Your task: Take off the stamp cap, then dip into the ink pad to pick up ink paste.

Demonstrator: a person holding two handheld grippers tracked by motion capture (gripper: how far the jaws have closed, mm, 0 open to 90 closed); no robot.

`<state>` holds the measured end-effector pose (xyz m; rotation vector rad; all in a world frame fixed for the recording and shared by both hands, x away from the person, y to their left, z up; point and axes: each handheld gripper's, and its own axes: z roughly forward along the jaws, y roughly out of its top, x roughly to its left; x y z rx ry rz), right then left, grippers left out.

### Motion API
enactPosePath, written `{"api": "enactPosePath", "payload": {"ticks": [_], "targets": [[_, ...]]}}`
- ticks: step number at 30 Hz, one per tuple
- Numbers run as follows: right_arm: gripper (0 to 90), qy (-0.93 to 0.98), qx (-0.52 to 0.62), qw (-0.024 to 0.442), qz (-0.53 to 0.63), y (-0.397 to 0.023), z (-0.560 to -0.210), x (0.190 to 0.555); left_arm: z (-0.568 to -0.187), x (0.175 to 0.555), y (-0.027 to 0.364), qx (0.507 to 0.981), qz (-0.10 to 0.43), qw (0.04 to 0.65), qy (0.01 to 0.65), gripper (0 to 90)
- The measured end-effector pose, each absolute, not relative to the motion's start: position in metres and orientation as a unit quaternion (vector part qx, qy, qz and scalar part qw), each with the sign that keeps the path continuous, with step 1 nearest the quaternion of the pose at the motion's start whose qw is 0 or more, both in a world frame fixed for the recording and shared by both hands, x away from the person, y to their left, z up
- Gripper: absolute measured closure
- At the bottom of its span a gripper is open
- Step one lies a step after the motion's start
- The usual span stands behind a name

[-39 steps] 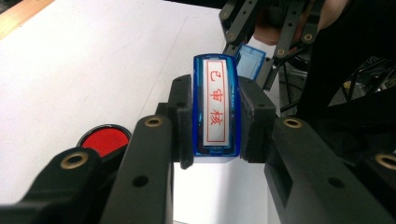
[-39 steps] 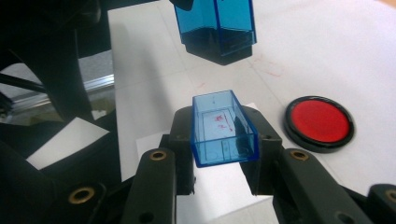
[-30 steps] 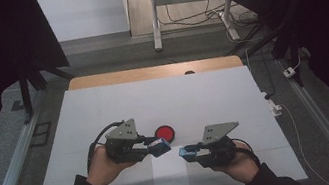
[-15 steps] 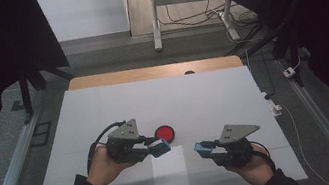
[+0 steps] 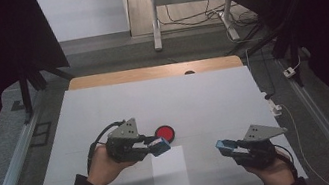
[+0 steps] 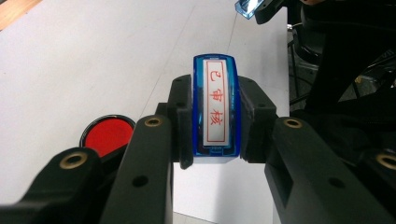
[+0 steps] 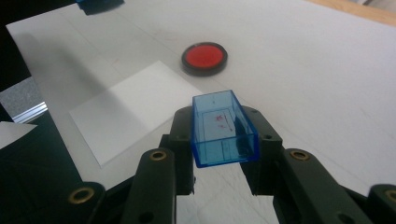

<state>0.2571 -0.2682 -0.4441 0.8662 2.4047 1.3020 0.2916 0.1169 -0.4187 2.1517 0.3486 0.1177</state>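
Stamp [image 5: 161, 146] sits clamped in the left gripper [image 5: 157, 147] beside the red ink pad [image 5: 164, 133], high view; its blue cap [image 5: 224, 146] is pinched in the right gripper [image 5: 227, 147], well apart. Left gripper view: jaws squeeze the stamp [image 6: 215, 109], characters facing up. Right gripper view: jaws grip the hollow cap [image 7: 223, 128] above white paper [image 7: 135, 107].

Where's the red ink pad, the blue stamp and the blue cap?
red ink pad [image 5: 164, 133], high view, middle of its red face
blue stamp [image 6: 215, 107], left gripper view, its white lettered face
blue cap [image 7: 223, 130], right gripper view, its hollow inside
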Motion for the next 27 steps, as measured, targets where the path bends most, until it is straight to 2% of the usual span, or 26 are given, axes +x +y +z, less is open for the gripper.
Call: {"api": "enactPosePath", "payload": {"ticks": [12,27], "targets": [[68.1,0.821,0.345,0.13,0.436,-0.294,-0.45,0.252,-0.418,0.293,0.118,0.872,0.051,0.464,0.145,69.5],[67.9,0.818,0.357,0.115,0.436,-0.3,-0.453,0.251,-0.419,0.298,0.117,0.874,0.064,0.458,0.15,69.5]]}}
